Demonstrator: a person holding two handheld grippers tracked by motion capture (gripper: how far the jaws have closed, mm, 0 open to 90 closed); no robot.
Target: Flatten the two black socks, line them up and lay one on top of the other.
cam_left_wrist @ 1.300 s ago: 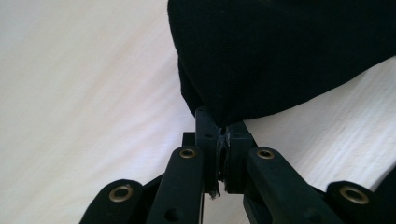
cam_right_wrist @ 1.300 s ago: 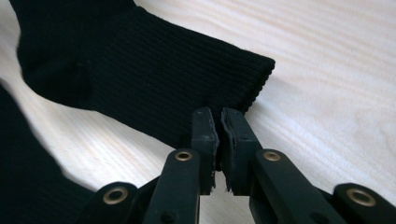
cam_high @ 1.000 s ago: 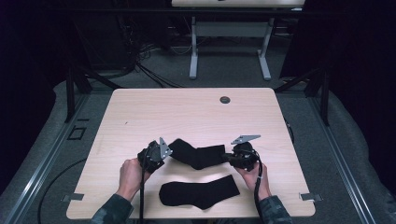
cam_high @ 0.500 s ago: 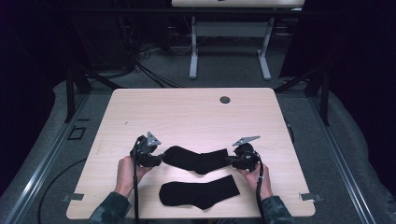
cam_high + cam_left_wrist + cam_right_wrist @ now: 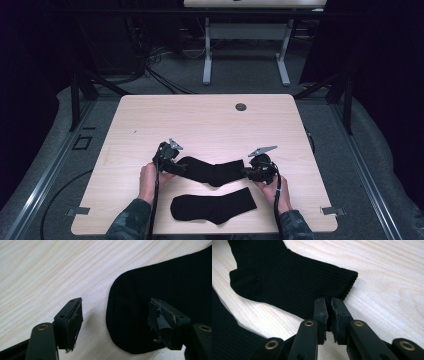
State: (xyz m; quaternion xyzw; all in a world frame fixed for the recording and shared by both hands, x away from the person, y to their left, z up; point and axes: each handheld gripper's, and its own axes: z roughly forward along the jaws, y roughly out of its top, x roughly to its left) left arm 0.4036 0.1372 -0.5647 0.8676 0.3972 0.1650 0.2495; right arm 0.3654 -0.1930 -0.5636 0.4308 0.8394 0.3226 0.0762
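The right gripper (image 5: 328, 315) has its jaws pinched on the cuff edge of the upper sock (image 5: 212, 171), the left gripper (image 5: 120, 325) stands with jaws wide apart around that sock's toe, and a second sock (image 5: 214, 205) lies near it on the table (image 5: 210, 120).

The person wears camouflage-patterned sleeves in dark green and grey that end at the wrists. Each hand carries a black gripper: the left gripper (image 5: 176, 165) and the right gripper (image 5: 251, 172) both have a grey three-cornered plate on top and a thin black cable trailing back along the forearm. In the gripper views the jaws are matt black bars with brass-coloured rivets at their joints and small screw holes along the pad holders. The left gripper's pads (image 5: 160, 320) are covered in torn, frayed grey tape.
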